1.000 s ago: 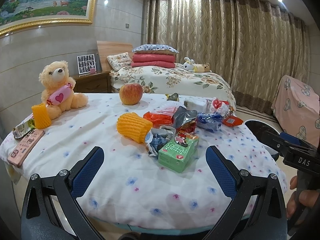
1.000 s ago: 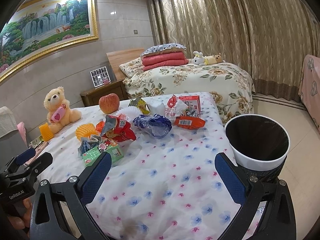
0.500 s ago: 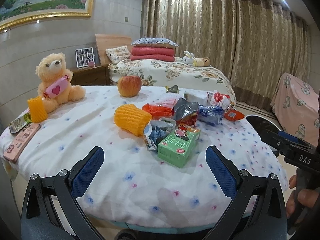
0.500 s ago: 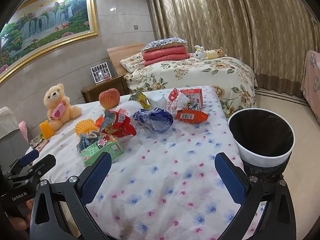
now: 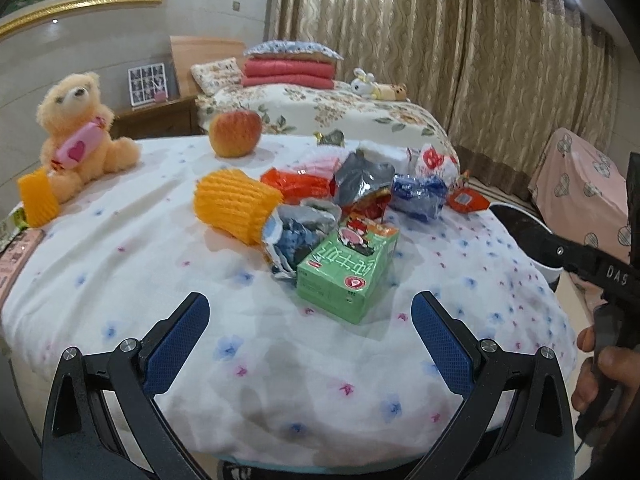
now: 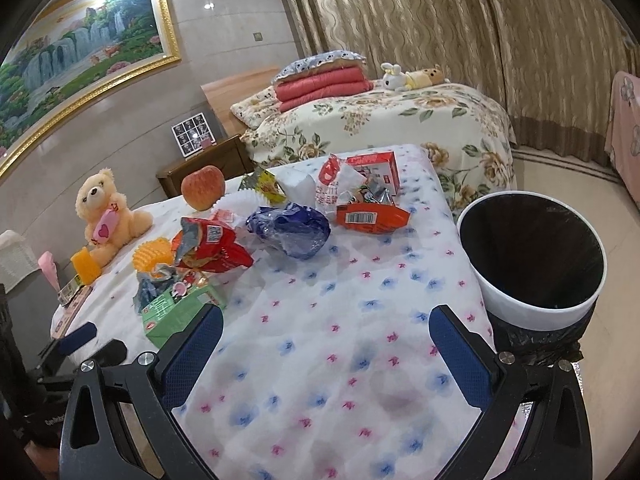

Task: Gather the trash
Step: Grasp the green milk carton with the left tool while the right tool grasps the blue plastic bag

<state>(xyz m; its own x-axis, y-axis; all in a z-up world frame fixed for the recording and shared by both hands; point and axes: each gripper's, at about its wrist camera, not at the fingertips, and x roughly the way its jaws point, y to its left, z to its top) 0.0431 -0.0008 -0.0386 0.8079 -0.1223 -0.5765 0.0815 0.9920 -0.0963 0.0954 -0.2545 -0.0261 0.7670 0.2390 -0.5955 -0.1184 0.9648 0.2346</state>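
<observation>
A heap of trash lies on the flowered tablecloth (image 5: pixel 120 264): a green carton (image 5: pixel 347 276), a crumpled silver and blue wrapper (image 5: pixel 298 236), a red snack bag (image 6: pixel 212 250), a blue crumpled wrapper (image 6: pixel 290 230) and an orange packet (image 6: pixel 370 216). A white bin with a black liner (image 6: pixel 532 260) stands by the table's right side. My left gripper (image 5: pixel 310 318) is open and empty, just short of the green carton. My right gripper (image 6: pixel 326 330) is open and empty over the cloth, left of the bin.
A teddy bear (image 5: pixel 78 128), an apple (image 5: pixel 235 133), two orange foam sleeves (image 5: pixel 234 206) and a pink box (image 5: pixel 16 258) also sit on the table. A bed (image 6: pixel 400 120) and curtains are behind. A pink covered chair (image 5: pixel 584 176) is at the right.
Both grippers have moved closer to the table and lower. The green carton now sits nearer to the left gripper. Nothing was picked up.
</observation>
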